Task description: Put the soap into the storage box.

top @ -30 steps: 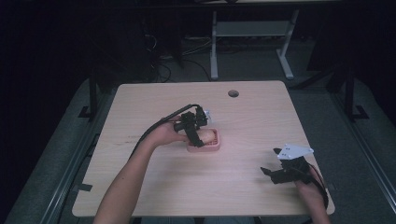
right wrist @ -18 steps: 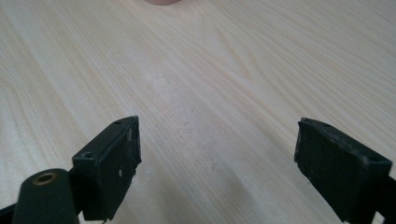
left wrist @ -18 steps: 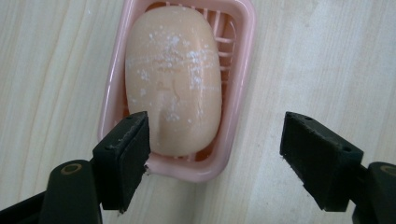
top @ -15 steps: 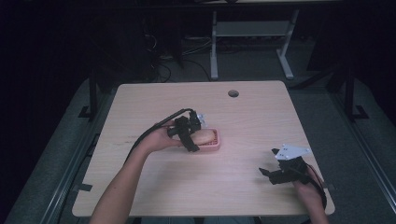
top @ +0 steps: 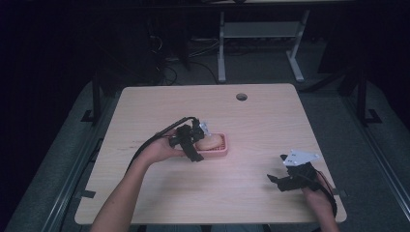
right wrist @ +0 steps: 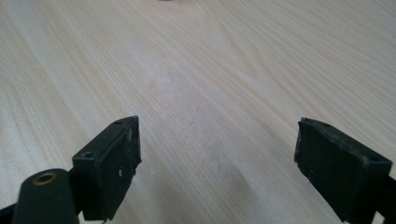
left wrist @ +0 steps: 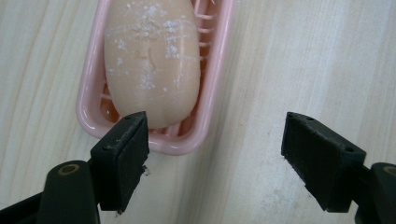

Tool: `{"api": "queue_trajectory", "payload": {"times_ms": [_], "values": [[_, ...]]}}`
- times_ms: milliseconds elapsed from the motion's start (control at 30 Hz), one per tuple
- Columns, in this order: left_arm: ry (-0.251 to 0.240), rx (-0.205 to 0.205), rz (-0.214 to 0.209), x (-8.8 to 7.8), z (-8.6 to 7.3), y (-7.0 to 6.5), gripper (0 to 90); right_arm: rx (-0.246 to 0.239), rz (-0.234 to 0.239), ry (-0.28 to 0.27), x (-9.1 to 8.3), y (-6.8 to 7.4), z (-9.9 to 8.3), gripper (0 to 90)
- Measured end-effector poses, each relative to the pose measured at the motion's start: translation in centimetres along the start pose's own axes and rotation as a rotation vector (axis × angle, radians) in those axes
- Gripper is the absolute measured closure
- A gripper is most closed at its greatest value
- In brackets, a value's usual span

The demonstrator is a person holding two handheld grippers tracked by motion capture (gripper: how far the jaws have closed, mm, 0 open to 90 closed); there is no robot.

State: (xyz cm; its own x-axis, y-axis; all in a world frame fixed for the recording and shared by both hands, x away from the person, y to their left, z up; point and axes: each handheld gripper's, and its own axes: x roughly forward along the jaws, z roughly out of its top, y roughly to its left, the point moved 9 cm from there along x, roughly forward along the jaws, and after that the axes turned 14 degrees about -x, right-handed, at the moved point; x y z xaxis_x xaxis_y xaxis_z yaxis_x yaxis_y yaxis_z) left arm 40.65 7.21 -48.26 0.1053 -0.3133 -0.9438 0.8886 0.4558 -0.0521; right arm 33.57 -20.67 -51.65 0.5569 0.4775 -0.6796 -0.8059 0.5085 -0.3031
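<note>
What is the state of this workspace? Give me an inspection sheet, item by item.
Surface: light wooden table, a round hole near its far edge.
Job's things: pale soap bar lying in a pink ribbed soap dish, white specks on the soap.
Clutter: nothing seen.
Grippers: left hand-held gripper open, jaws wide, one jaw over the dish's near end, not holding the soap; right hand-held gripper open over bare wood near the table's right corner.
Cables: black cable trailing from the left hand-held gripper.
Surroundings: dark room, grey floor, white desk frame behind.
</note>
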Motion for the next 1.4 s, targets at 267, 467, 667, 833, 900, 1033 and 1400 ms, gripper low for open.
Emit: {"api": "queue_trajectory", "payload": {"times_ms": [267,467,667,833,900,1033,1400], "values": [[-0.003,-0.012,-0.005,0.0,-1.1,-0.2,22.2,-0.001,-0.002,0.007,0.1,0.0,0.0,14.0],[-0.015,-0.028,-0.005,-0.2,-2.3,0.0,22.2,0.007,-0.004,0.012,0.2,0.1,-0.1,14.0],[-0.024,-0.038,-0.004,-0.4,-3.2,0.0,22.4,0.003,-0.002,0.017,0.2,0.1,-0.2,14.0],[-0.022,-0.04,-0.008,-0.2,-4.1,-0.2,22.4,0.006,-0.008,0.018,0.2,0.1,-0.2,14.0],[-0.024,-0.043,-0.012,-0.1,-4.4,-0.3,22.4,0.006,-0.008,0.017,0.2,0.1,-0.2,14.0],[-0.028,-0.043,-0.011,-0.2,-4.8,-0.5,22.3,0.01,-0.008,0.02,0.2,0.1,-0.3,14.0],[-0.04,-0.045,-0.02,-0.5,-5.9,-1.3,22.4,0.013,-0.007,0.024,0.2,0.2,-0.4,14.0]]}}
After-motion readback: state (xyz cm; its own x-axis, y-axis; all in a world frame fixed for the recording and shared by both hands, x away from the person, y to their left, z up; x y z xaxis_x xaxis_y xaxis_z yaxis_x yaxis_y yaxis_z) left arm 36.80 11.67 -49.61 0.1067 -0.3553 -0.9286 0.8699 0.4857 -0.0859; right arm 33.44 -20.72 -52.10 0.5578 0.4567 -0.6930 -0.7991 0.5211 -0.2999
